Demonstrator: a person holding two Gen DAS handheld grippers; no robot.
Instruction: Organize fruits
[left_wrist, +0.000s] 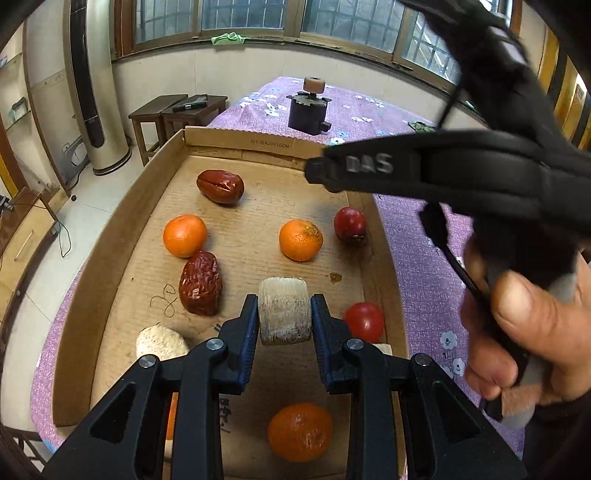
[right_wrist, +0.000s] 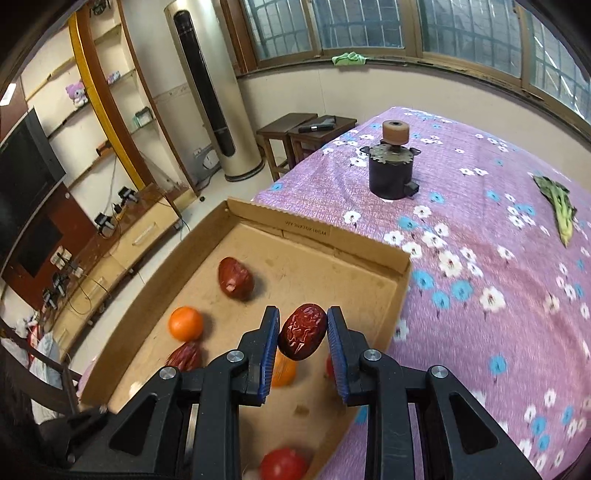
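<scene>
Your left gripper (left_wrist: 284, 315) is clamped on a pale, fibrous cylindrical chunk (left_wrist: 283, 311), both blue pads pressing its sides, and you hold it above the floor of the shallow cardboard tray (left_wrist: 110, 236). Your right gripper (right_wrist: 302, 334) grips a wrinkled red date (right_wrist: 303, 336) between its pads, lifted over the tray's near right part.

In the left wrist view the tray floor carries a smooth red date (left_wrist: 220, 186) near the far wall, a wrinkled date (left_wrist: 200, 283) at the left, and just above it an orange (left_wrist: 184, 235). A second orange (left_wrist: 300, 240) lies mid-tray with a dark red round fruit (left_wrist: 349, 223) just beside it by the right wall. A brighter red round fruit (left_wrist: 365, 321) sits nearer you on the right, a third orange (left_wrist: 300, 432) lies under the gripper, and another pale fibrous piece (left_wrist: 161, 343) shows at the left, partly hidden by the gripper.

Printing on the tray's far wall reads roughly "WY 30X20X10CM", though it is faint. Your right hand (left_wrist: 532, 332) holds the other tool, whose black body carries raised letters "DAS" (left_wrist: 369, 163).

The tray rests on a purple floral cloth (right_wrist: 498, 258). Farther back on it stands a dark cylindrical device (right_wrist: 392, 170) with a tan roller on top.
</scene>
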